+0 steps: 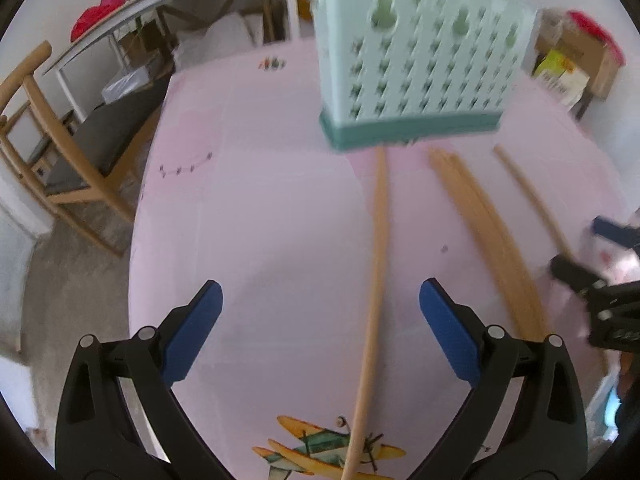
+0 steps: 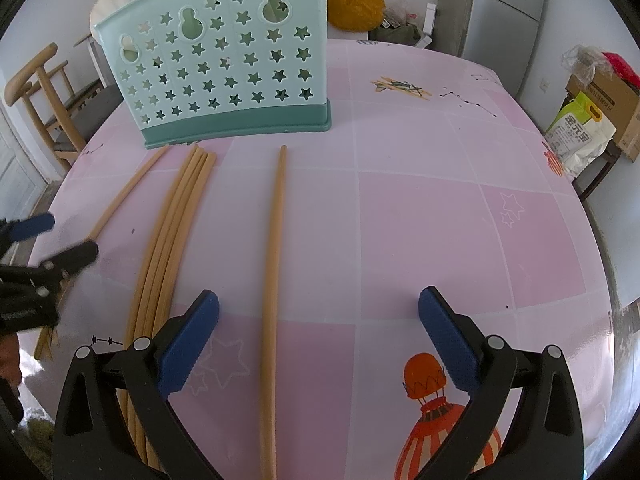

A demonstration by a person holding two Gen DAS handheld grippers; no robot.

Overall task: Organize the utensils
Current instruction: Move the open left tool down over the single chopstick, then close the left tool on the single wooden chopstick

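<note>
Chopsticks (image 2: 176, 236) lie before the holder (image 2: 224, 60).
Your left gripper (image 1: 320, 328) and right gripper (image 2: 319, 332) hover with jaws spread, holding nothing.

Pink checked tablecloth (image 2: 440, 200) w/ balloon & plane prints. Wooden chair (image 1: 48, 152) w/ dark seat by table's left edge, on grey concrete floor (image 1: 72, 280). White walls, daylight. Long shelf (image 1: 160, 4) behind. Grey fridge (image 2: 504, 12) past far edge; cardboard box (image 2: 608, 108) & rice bag (image 2: 580, 136) off right edge.
</note>
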